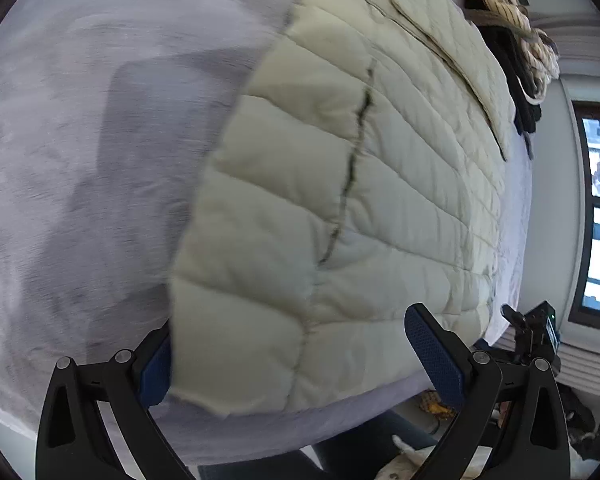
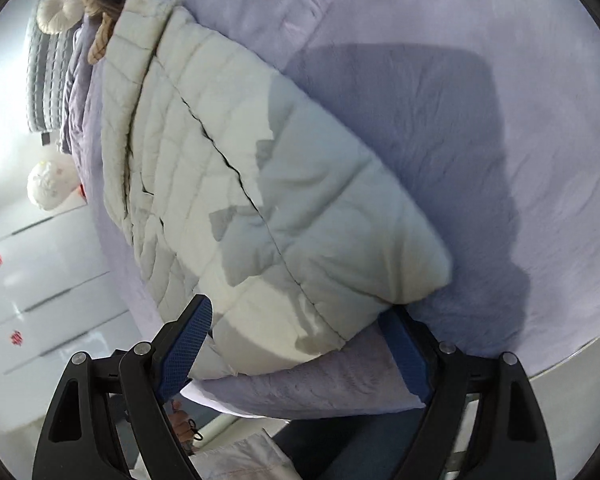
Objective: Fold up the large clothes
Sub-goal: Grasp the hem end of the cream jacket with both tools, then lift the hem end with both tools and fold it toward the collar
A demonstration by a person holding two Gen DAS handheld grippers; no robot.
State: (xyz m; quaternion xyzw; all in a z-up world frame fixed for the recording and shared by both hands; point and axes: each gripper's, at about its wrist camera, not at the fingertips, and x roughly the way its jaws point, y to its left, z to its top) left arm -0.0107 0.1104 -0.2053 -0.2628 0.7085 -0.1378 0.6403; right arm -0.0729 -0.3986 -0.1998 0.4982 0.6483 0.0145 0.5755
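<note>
Open lavender bed cover (image 2: pixel 440 128) is left free beside the cream quilted jacket (image 2: pixel 260 200), while the far end is blocked by a heap of dark and striped clothes (image 1: pixel 512 40) touching the jacket's collar.

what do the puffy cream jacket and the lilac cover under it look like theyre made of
Jacket: looks like a thin, smooth matte synthetic shell over soft padding; stitched channels puff up between seams. The filling itself is hidden.
Cover: seems a plush, fleece-like fabric; short nap shows brushed streaks and soft wrinkles, no sheen.

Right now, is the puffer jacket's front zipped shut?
Yes. The puffer jacket lies flat on the bed, its dark zip line closed.
</note>
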